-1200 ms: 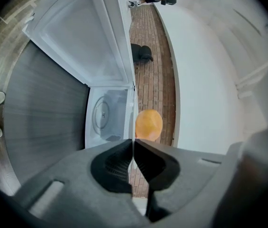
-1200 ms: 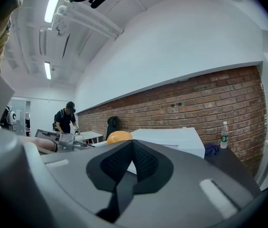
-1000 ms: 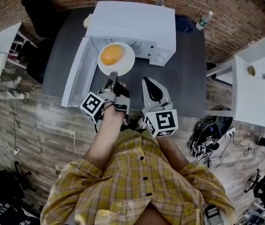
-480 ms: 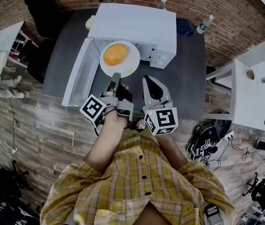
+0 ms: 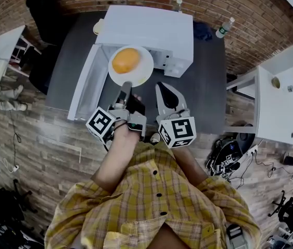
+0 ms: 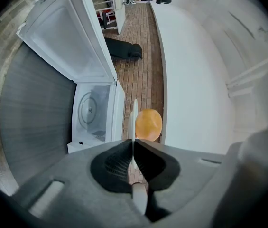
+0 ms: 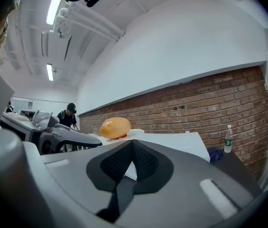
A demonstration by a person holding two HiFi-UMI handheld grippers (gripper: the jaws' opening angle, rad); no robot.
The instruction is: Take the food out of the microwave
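A white plate (image 5: 142, 72) carrying a round orange food (image 5: 126, 60) hangs in the air in front of the white microwave (image 5: 151, 27), whose door (image 5: 86, 82) stands open to the left. My left gripper (image 5: 125, 86) is shut on the plate's near rim. In the left gripper view the plate (image 6: 134, 120) shows edge-on between the left gripper (image 6: 133, 141) jaws, with the food (image 6: 148, 124) beyond and the microwave cavity (image 6: 93, 110) to the left. My right gripper (image 5: 165, 95) floats beside it, shut and empty. The right gripper view shows the right gripper (image 7: 133, 144) and the food (image 7: 115, 127).
The microwave stands on a dark table (image 5: 208, 87) by a brick wall. A water bottle (image 5: 226, 25) and a blue cloth (image 5: 203, 27) lie at the table's back right. White tables (image 5: 276, 102) flank it. A person (image 7: 69, 115) stands far off.
The plate in my left gripper has risen a little and looks slightly larger in the head view. The right gripper has stayed where it was.
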